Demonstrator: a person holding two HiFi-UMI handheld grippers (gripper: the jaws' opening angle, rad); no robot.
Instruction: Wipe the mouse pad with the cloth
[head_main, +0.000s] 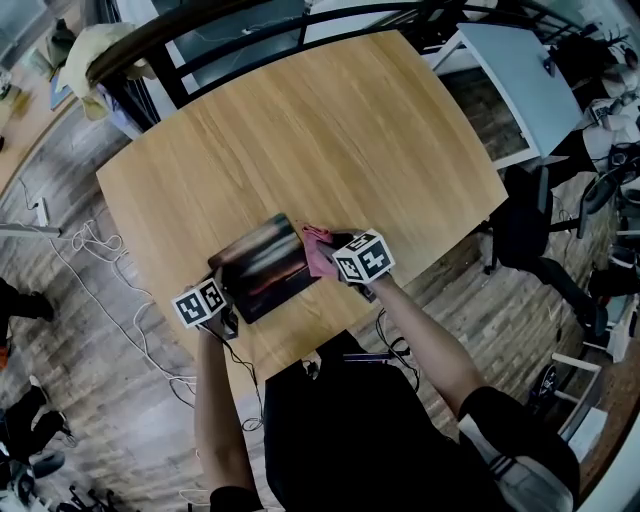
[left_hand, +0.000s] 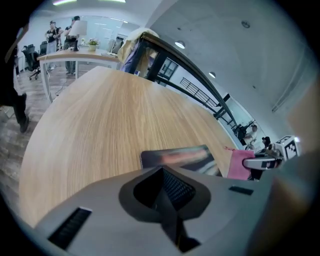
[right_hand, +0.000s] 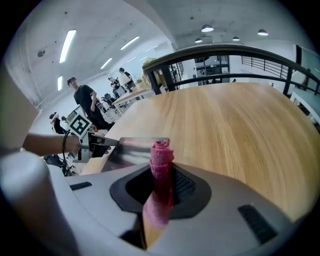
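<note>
A dark mouse pad (head_main: 265, 268) with a reddish print lies on the wooden table (head_main: 330, 130) near its front edge. My left gripper (head_main: 228, 305) is at the pad's near-left edge, jaws closed on that edge; in its own view the pad (left_hand: 180, 157) runs out ahead of the shut left gripper (left_hand: 162, 174). My right gripper (head_main: 338, 258) is shut on a pink cloth (head_main: 318, 250), which rests at the pad's right edge. In the right gripper view the rolled cloth (right_hand: 161, 155) stands up between the jaws, with the pad (right_hand: 135, 149) and the left gripper (right_hand: 106, 142) beyond.
A white desk (head_main: 520, 80) and dark office chairs (head_main: 535, 235) stand right of the table. A black railing (head_main: 250, 30) runs behind it. White cables (head_main: 95, 250) lie on the floor at left. People stand far off in both gripper views.
</note>
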